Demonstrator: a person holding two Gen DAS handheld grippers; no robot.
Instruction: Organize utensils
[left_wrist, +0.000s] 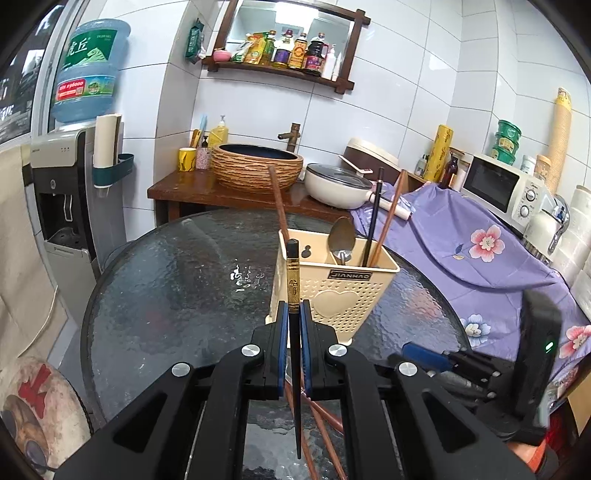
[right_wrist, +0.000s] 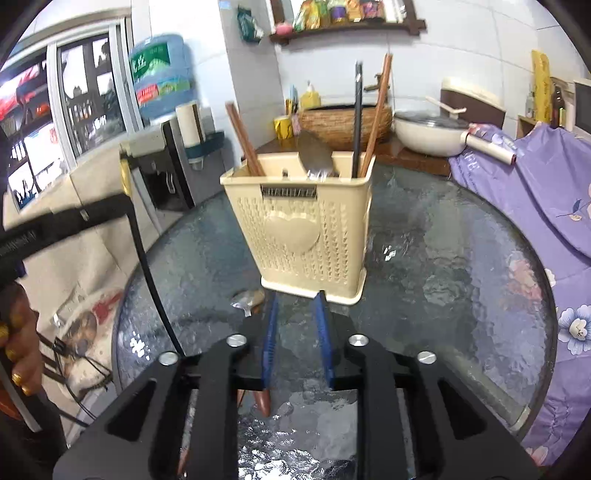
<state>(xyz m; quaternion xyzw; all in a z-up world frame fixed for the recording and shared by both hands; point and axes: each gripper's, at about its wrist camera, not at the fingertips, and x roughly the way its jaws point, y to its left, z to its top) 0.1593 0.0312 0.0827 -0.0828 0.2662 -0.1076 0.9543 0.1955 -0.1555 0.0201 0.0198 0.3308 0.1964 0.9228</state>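
Note:
A beige utensil holder (left_wrist: 338, 284) stands on the round glass table (left_wrist: 166, 295). It holds a metal spoon (left_wrist: 341, 240), a black chopstick (left_wrist: 373, 221) and brown chopsticks (left_wrist: 279, 203). My left gripper (left_wrist: 294, 314) is shut on a black chopstick with a gold band (left_wrist: 293, 280), upright just in front of the holder. Brown chopsticks (left_wrist: 325, 424) lie on the table beneath it. In the right wrist view, my right gripper (right_wrist: 297, 299) is open and empty, just in front of the holder (right_wrist: 303, 225). A brown chopstick end (right_wrist: 263, 404) lies under it.
A wooden counter (left_wrist: 184, 188) with a woven basin (left_wrist: 256, 166) and a white pan (left_wrist: 338, 182) stands behind the table. A purple floral cloth (left_wrist: 480, 251) covers the right side, with a microwave (left_wrist: 506, 188) beyond. A water dispenser (left_wrist: 62, 192) stands at left.

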